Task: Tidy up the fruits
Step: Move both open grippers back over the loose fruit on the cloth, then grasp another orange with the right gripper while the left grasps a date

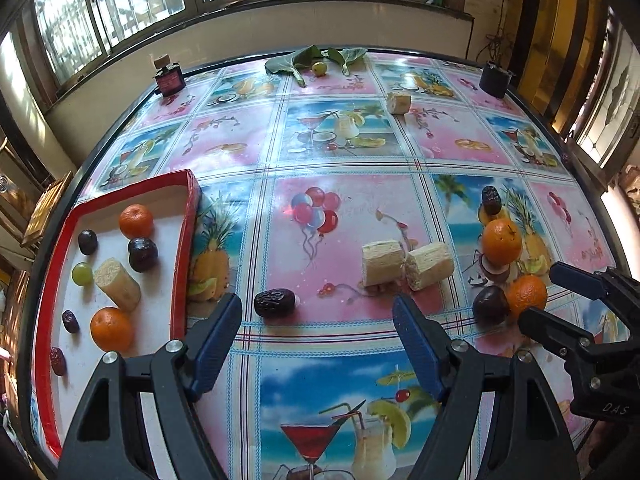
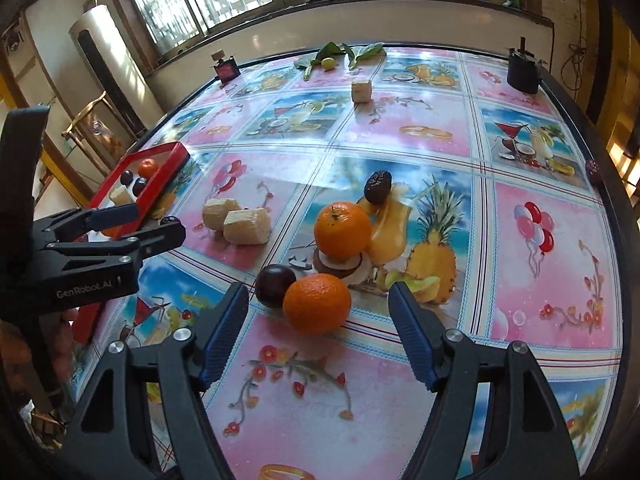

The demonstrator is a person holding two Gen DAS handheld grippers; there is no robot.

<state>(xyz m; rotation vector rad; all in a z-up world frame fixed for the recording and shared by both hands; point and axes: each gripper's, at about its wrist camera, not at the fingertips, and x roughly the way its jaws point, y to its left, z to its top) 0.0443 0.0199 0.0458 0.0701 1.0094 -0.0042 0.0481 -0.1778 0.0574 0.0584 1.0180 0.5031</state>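
Right gripper (image 2: pixel 318 336), fingers spread and empty, faces the near orange (image 2: pixel 317 303) at lower centre: firm, round, likely to roll, best pinched across its widest part. Left gripper (image 1: pixel 318 344), also spread and empty, faces a date (image 1: pixel 275 303).

On the table (image 1: pixel 344 148): two oranges, three cane pieces. In the red tray (image 1: pixel 184 256), left: two oranges, one cane piece.
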